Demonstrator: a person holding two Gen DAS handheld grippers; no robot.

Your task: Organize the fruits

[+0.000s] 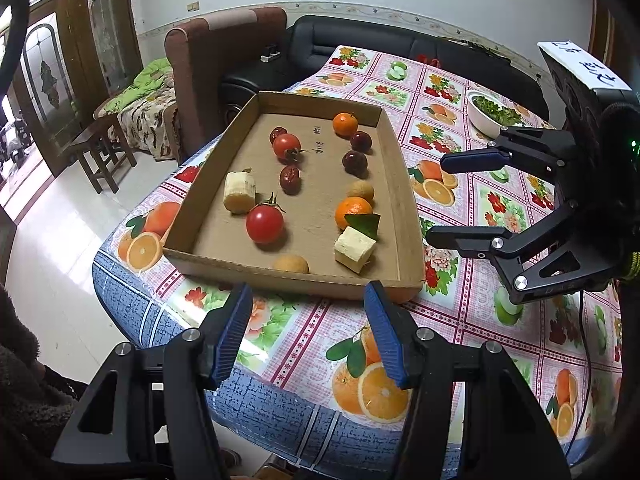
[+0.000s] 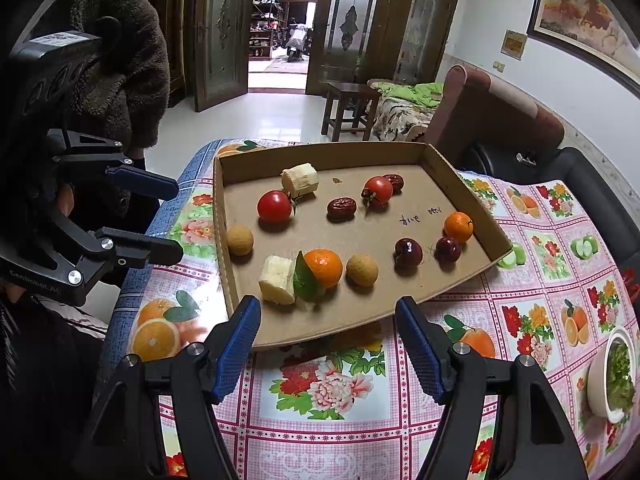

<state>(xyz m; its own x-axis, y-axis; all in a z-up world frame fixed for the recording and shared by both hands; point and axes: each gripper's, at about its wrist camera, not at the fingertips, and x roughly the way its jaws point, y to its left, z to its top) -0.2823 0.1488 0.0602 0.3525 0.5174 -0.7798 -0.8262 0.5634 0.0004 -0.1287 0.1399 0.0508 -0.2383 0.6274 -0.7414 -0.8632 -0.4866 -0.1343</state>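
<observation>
A shallow cardboard tray (image 1: pixel 404 200) (image 2: pixel 218 200) lies on the fruit-print tablecloth with fruit scattered in it. Inside are two tomatoes (image 1: pixel 265 222) (image 2: pixel 274 206), two oranges (image 1: pixel 353 212) (image 2: pixel 323 268), one with a green leaf, two red dates (image 1: pixel 289 179), two dark cherries (image 2: pixel 408 252), two longans (image 2: pixel 362 269) and two banana pieces (image 1: pixel 354 249) (image 2: pixel 300 178). My left gripper (image 1: pixel 308 292) (image 2: pixel 178 221) hovers open just short of one tray edge. My right gripper (image 2: pixel 328 305) (image 1: pixel 437 199) hovers open at the adjoining edge. Both are empty.
A white bowl of greens (image 1: pixel 492 114) (image 2: pixel 616 376) stands on the table beyond the tray. A black sofa (image 1: pixel 360 40) and a brown armchair (image 1: pixel 224 48) border the table's far side. A person's dark fleecy coat (image 2: pixel 120 60) is close behind the left gripper.
</observation>
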